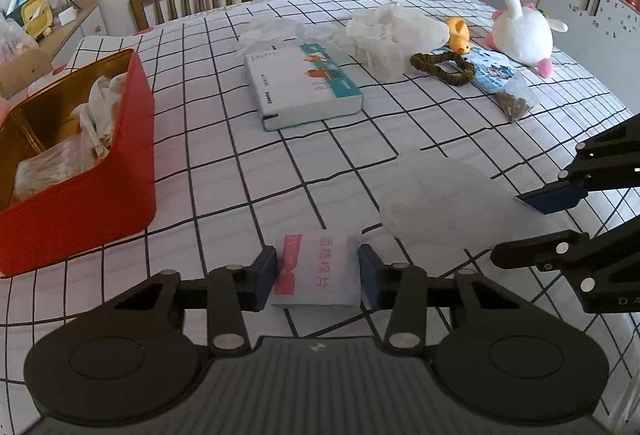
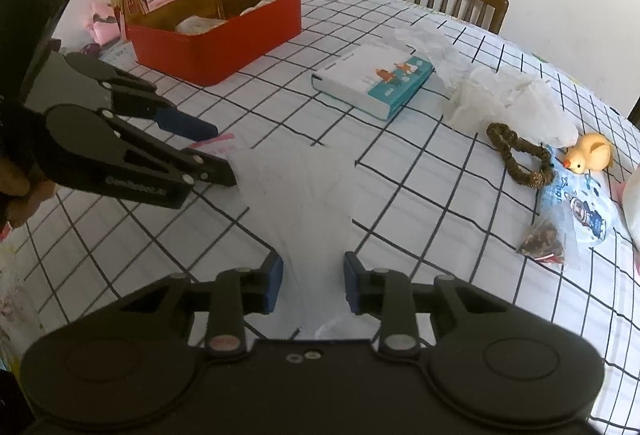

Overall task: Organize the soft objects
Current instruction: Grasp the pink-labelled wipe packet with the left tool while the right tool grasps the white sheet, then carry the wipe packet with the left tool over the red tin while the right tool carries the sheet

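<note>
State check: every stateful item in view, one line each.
Left gripper: shut on the small white packet with pink print.
Right gripper: jaws around the translucent white plastic bag; contact unclear.
Red rectangular tin: lid off, partly filled with bags.
Teal-and-white book: closed, lying flat.
White plush toy: lying on its side.
Yellow rubber duck: upright.
Brown scrunchie: flat on the checked tablecloth.

White tablecloth (image 1: 224, 195) with black grid; red tin (image 1: 80, 219) at nine o'clock; white-and-teal book (image 1: 300, 87); plush toy (image 1: 520, 31) white, perhaps pink-tipped.
</note>
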Demonstrator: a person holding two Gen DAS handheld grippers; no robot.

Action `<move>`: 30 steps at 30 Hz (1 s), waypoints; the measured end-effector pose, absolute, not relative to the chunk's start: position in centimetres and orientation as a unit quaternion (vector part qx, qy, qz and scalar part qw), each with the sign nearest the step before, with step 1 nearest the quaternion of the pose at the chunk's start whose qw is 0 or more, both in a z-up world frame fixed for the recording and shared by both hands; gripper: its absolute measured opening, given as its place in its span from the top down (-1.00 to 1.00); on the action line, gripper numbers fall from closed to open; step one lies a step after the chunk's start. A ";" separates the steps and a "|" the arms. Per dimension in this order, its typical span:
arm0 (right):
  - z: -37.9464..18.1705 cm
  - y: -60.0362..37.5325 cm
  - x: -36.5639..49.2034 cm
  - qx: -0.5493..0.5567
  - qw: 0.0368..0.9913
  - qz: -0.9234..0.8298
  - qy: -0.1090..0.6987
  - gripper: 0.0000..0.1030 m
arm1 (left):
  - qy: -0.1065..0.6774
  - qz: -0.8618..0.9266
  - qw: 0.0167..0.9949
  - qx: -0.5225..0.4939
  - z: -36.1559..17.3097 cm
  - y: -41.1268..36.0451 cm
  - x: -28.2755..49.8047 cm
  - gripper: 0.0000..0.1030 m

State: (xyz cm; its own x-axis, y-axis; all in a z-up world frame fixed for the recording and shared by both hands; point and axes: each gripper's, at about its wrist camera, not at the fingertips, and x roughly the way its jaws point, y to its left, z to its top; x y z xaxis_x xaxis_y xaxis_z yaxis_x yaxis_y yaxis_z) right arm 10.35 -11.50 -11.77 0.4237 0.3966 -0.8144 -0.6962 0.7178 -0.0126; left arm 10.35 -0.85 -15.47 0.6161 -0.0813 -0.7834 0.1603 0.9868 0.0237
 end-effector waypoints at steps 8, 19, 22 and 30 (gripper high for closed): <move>-10.0 -10.7 10.3 -0.159 0.839 0.319 0.412 0.59 | 0.433 -0.043 0.900 0.006 -15.0 1.1 10.2 0.34; -5.8 -8.1 10.6 -0.137 0.851 0.329 0.387 0.67 | 0.397 -0.024 0.917 -0.028 -11.2 4.0 8.8 0.33; -4.5 -7.1 10.9 -0.132 0.852 0.336 0.380 0.67 | 0.381 -0.018 0.924 -0.032 -9.7 4.8 8.6 0.33; -1.3 -4.1 13.2 -0.103 0.848 0.361 0.373 0.67 | 0.345 0.007 0.938 -0.040 -6.4 7.5 8.8 0.33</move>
State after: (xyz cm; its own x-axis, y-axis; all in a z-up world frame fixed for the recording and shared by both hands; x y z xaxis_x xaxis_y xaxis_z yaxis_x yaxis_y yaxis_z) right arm 13.16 -4.12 -1.28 0.4600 0.5364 -0.7076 -0.6901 0.7175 0.0952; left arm 8.76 7.50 -6.37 0.7618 -0.0149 -0.6476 -0.0400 0.9967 -0.0700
